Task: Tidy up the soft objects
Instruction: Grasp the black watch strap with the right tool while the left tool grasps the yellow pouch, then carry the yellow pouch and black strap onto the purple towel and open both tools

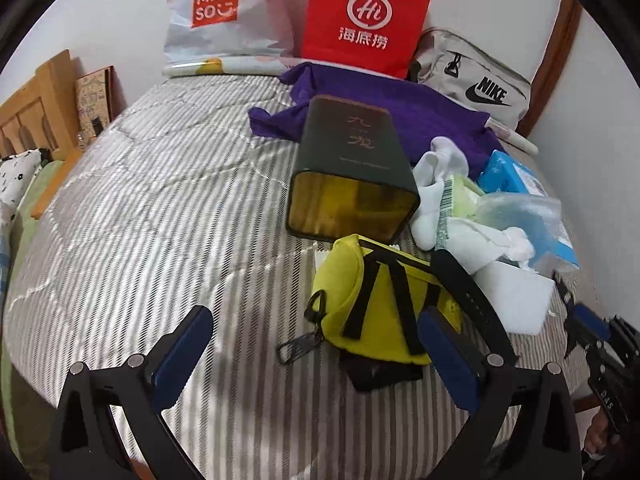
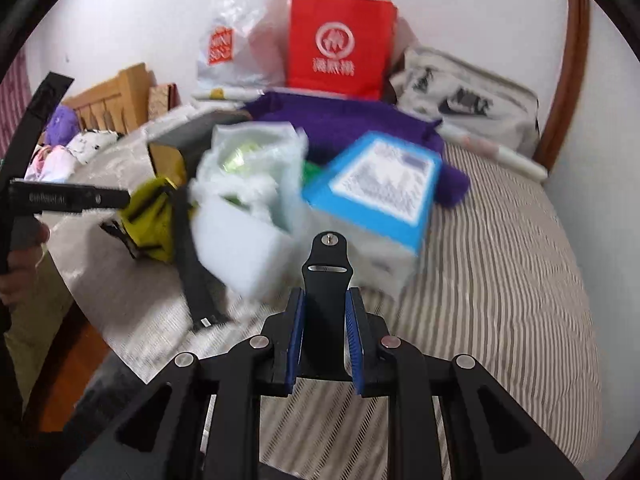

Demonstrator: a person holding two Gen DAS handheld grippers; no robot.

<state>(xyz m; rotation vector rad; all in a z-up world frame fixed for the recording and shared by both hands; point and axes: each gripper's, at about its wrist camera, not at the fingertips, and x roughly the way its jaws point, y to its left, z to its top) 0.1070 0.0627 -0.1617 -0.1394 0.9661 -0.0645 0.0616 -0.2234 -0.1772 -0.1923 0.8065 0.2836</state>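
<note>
My left gripper is open above the striped bed cover, its right finger beside a yellow pouch with black straps. A dark green tin lies on its side behind the pouch, open end toward me. White socks, a purple towel, a blue box and a white foam block lie to the right. My right gripper is shut on a black watch strap, held above the bed. Another black strap lies by the pouch. The right view is blurred.
A red paper bag, a white Miniso bag and a grey Nike bag stand at the wall. A wooden headboard is at the left. The striped bed cover spreads left of the pile. The right gripper shows at the edge.
</note>
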